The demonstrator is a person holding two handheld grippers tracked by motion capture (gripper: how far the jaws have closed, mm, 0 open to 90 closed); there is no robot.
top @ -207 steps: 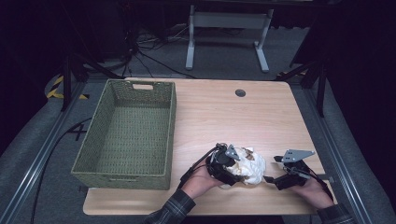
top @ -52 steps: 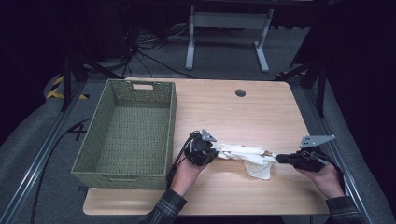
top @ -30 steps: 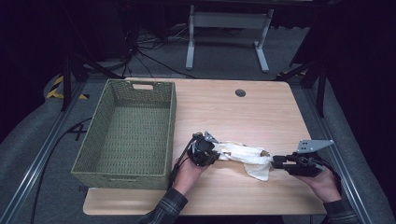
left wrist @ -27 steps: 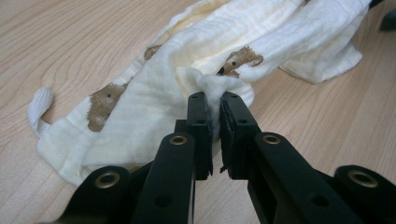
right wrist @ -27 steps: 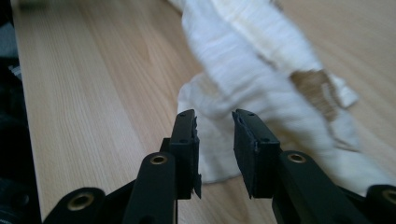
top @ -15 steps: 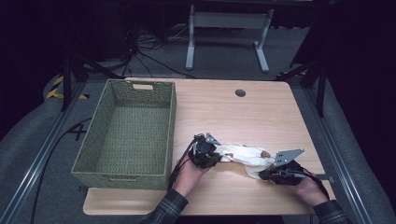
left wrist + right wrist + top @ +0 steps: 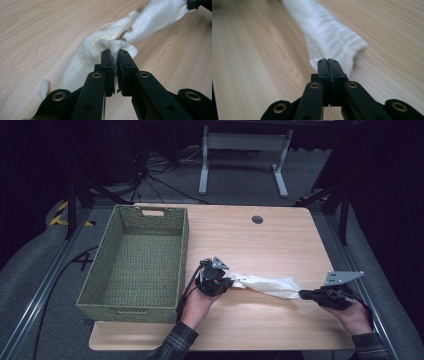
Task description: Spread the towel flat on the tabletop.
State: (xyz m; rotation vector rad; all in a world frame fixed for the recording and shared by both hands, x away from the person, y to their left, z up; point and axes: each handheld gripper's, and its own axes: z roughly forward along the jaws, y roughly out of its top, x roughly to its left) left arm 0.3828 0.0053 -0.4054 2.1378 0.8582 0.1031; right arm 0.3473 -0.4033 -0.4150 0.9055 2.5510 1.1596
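Cloth status: white ribbed fabric cloth (image 7: 265,285) lies on the light wooden table (image 7: 260,240), pulled into a long strip between both tongs. Left gripper (image 7: 114,53) pinches a bunched end; right gripper (image 7: 328,61), having just closed, pinches the opposite edge. Likely left: folding, then the green woven basket (image 7: 135,255). The left gripper view shows a small hole that the high view does not.

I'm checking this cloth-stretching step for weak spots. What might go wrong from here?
1. The right gripper, whose jaws have just been closing, looks shut at the very edge of the cloth; its view does not show fabric between the jaws, so a pull may slip off.
2. The left gripper pinches only a small bunched fold, which might pull free.
3. The cloth lies twisted, so it may not spread flat.
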